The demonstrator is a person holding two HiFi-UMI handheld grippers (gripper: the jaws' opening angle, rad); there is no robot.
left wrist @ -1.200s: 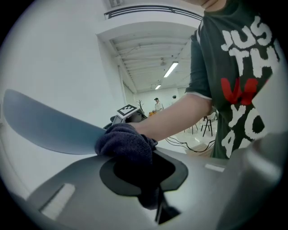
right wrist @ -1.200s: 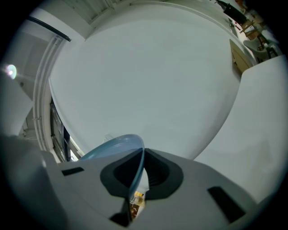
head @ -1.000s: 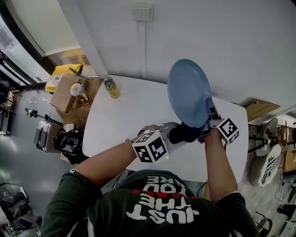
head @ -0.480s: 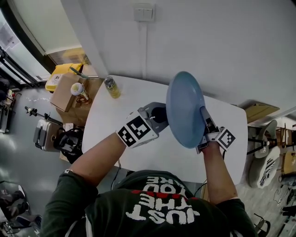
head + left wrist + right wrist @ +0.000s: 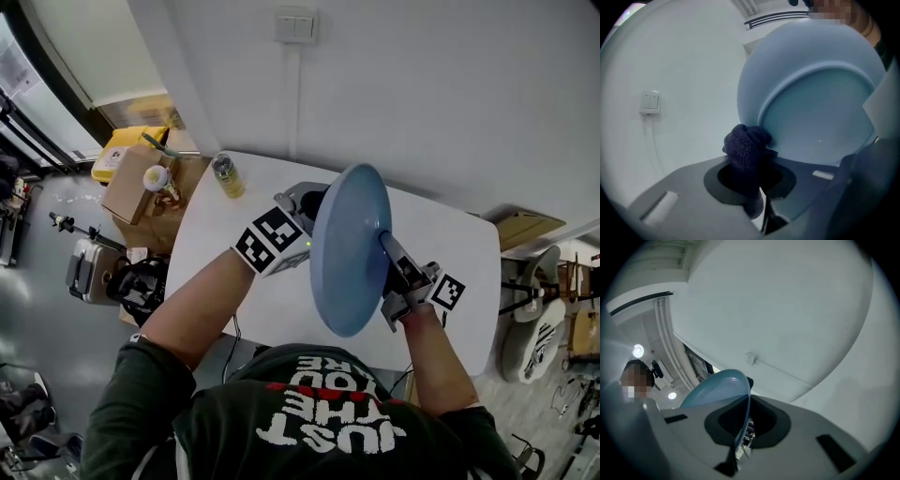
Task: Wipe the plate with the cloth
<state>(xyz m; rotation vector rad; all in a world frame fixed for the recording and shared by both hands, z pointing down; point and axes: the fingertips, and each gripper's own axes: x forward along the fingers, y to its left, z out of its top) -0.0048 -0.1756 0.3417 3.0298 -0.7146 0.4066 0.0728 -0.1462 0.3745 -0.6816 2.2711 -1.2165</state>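
We hold the blue plate in the air above the white table. It stands almost upright, with its edge toward the head camera. The right gripper has its jaws pressed together on the rim of the plate; in the right gripper view the thin edge runs down between them. The left gripper is on the other side of the plate, and its jaws pinch a dark cloth, which is bunched into a lump. In the left gripper view this lump lies against the lower left edge of the plate. A small jar stands at the far left corner of the table, well apart from the plate.
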